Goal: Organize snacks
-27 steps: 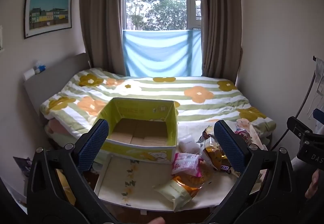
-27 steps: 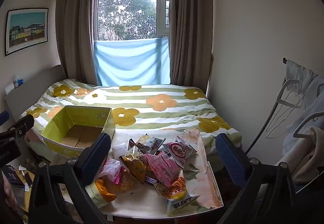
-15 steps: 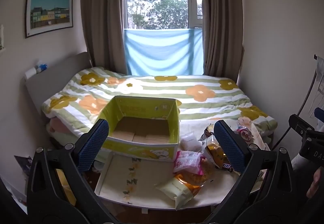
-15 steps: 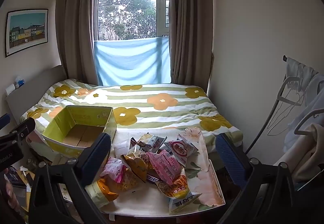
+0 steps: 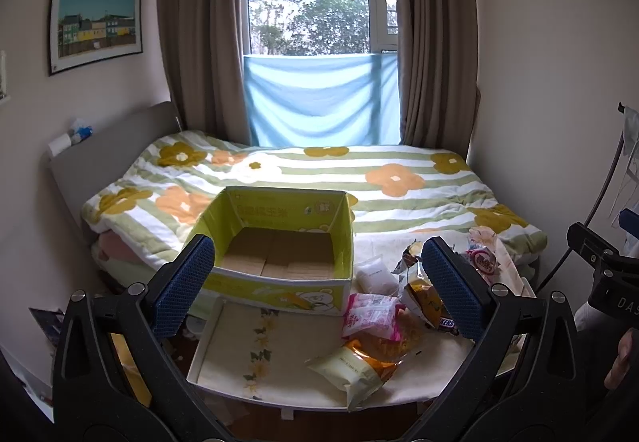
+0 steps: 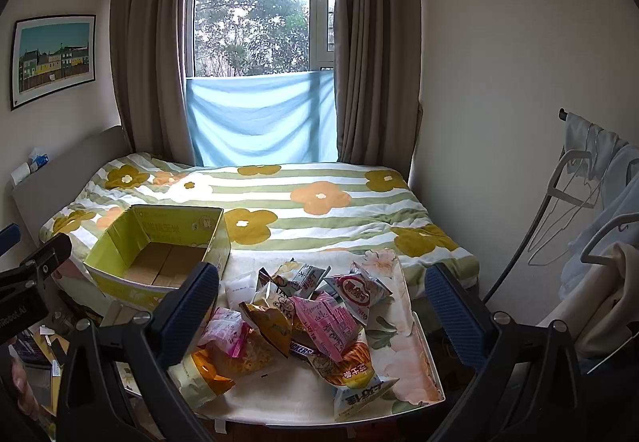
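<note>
Snacks (image 6: 303,318) lie in a loose heap on the cloth-covered table (image 6: 403,366), none of them sorted yet. At the left, the yellow-green cardboard box (image 5: 279,242) sits at the table's far left edge against the flowered bed (image 5: 399,178), its bottom bare. The left gripper (image 5: 315,282) hangs above the near edge with its blue pads wide apart, holding nothing. Over the last second its view has crept slightly rightward and upward, so the box sits a touch lower and more central between the fingers; nothing on the table has shifted. Right of the box, a pink packet (image 5: 373,314), a pale yellow bag (image 5: 351,366) and a Snickers bar (image 5: 446,322) lie nearest. The right gripper (image 6: 319,306) is likewise spread and unloaded, hovering over the heap, its framing almost unchanged. Such small drift suggests the person is only lining up; the sorting has likely not begun, and a first pick from the pile seems due.
</note>
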